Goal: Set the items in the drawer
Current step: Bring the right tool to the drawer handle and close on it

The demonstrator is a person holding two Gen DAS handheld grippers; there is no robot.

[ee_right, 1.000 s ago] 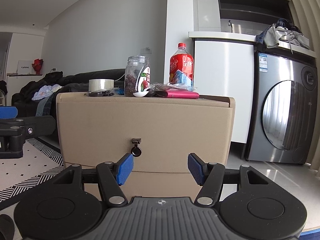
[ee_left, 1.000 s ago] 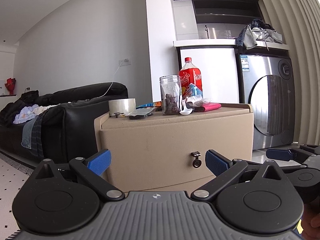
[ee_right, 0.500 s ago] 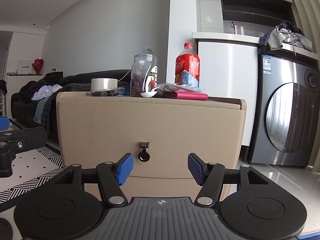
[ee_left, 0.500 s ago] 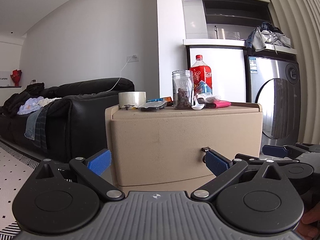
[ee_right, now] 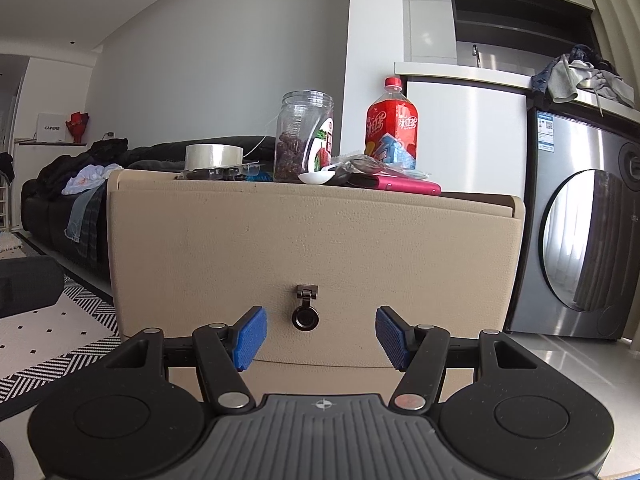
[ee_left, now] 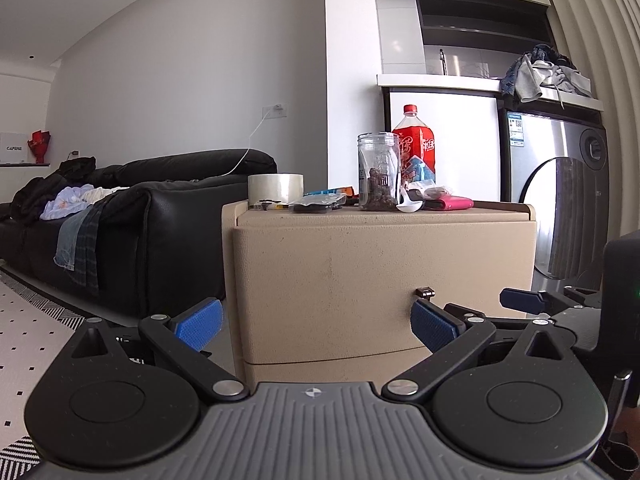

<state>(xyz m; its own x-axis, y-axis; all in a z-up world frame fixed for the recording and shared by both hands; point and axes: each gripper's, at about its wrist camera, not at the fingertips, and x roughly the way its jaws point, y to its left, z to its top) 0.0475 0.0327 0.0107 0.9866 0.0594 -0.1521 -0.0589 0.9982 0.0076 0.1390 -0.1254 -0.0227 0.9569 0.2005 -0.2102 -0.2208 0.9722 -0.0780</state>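
left hand-held gripper (ee_left: pixel 316 322): spread, empty, low before beige drawer cabinet (ee_left: pixel 360 264) | right hand-held gripper (ee_right: pixel 318 334): spread, empty, flanking ring pull (ee_right: pixel 306 317) | drawer shut | cabinet top: tape roll (ee_right: pixel 214 157), jar (ee_right: pixel 306 136), white spoon (ee_right: pixel 316 177), red soda bottle (ee_right: pixel 391 124), pink case (ee_right: pixel 404 185)

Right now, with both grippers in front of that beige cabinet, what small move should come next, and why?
Probably ease the right gripper forward and close it on the ring pull. The drawer front looks shut, the ring hangs centred between the open jaws, and the tape roll, jar and bottle sit on top.
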